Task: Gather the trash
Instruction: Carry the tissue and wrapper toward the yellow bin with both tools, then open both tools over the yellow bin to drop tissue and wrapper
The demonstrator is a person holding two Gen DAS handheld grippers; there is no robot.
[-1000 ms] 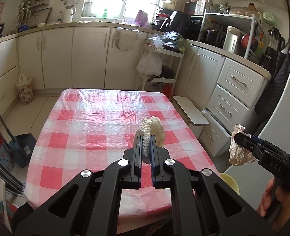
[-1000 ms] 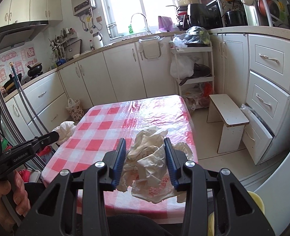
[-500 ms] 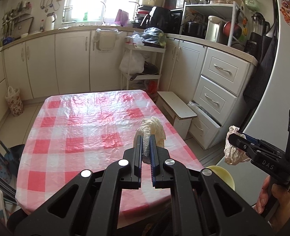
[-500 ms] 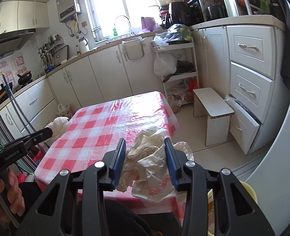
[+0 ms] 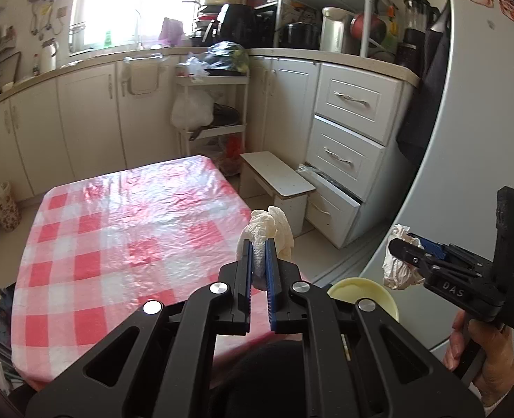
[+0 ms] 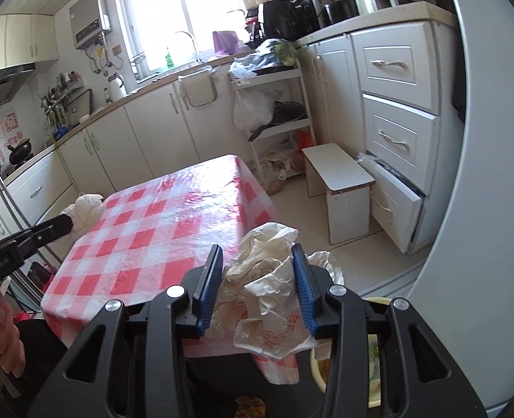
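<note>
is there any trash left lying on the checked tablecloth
No, the red-checked tablecloth is bare in the left wrist view; the crumpled tissue sits clamped in the left hand-held gripper.

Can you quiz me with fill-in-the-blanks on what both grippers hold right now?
1. The left gripper is shut on a crumpled white ____.
2. The right gripper clamps a crumpled white plastic ____ with red print.
3. The table wears a red and white ____ cloth.
4. A pale ____ bin sits below the grippers.

Missing: tissue; bag; checked; yellow

Left claw (image 5: 259, 257) clamped, right claw (image 6: 257, 278) half-spread.
</note>
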